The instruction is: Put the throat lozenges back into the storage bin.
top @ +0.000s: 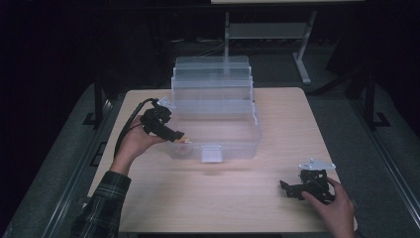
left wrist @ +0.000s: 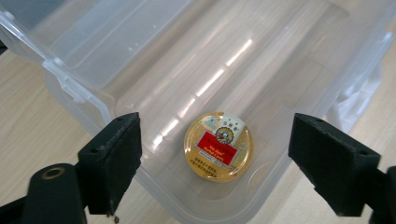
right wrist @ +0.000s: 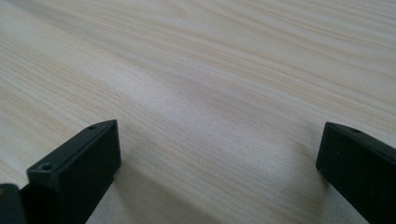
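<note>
left gripper view: round gold tin (left wrist: pixel 218 146), red label, between spread tongs (left wrist: pixel 215 158); right tongs (right wrist: pixel 219 172) released too

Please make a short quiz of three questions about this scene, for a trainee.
1. True or false: the left gripper is open above the clear plastic box.
2. What lies on the floor of the box? A) the round gold tin B) a spoon C) a battery
3. What does the right gripper rest over?

Key: 1 true. 2 A. 3 The bare wooden table, with its jaws apart and nothing between them.
</note>
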Motion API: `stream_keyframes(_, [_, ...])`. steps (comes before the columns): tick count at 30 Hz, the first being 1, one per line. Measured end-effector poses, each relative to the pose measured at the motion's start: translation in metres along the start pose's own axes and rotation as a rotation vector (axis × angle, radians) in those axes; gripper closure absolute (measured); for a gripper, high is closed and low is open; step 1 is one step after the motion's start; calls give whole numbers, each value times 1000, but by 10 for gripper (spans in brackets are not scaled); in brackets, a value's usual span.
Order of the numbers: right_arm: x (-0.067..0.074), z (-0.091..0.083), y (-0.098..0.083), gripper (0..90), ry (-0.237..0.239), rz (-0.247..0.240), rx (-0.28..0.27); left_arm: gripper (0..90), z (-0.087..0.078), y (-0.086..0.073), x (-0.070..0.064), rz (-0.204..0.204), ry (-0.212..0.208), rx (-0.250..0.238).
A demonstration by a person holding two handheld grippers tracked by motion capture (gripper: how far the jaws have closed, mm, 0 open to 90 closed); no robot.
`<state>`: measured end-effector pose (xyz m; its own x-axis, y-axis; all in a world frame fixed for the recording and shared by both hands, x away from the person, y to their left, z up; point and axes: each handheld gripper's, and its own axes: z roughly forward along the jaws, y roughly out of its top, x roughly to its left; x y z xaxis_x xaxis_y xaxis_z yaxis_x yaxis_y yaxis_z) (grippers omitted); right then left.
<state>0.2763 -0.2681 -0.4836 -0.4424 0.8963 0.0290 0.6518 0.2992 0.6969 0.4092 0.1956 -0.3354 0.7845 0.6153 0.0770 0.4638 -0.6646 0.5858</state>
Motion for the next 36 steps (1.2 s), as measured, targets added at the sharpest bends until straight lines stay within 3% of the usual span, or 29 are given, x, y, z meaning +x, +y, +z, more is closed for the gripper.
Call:
stream_keyframes(7, [0,0,0,0,1,-1,-1,115,-10,-3,-7,15,17,-24])
stream_keyframes(14, [0,0,0,0,0,-1,-1,115,-15,-11,-11,5,20,-53])
stream_keyframes(36, [0,0,0,0,2,-1,0,122,-27,-60,-23,-42,48,-108])
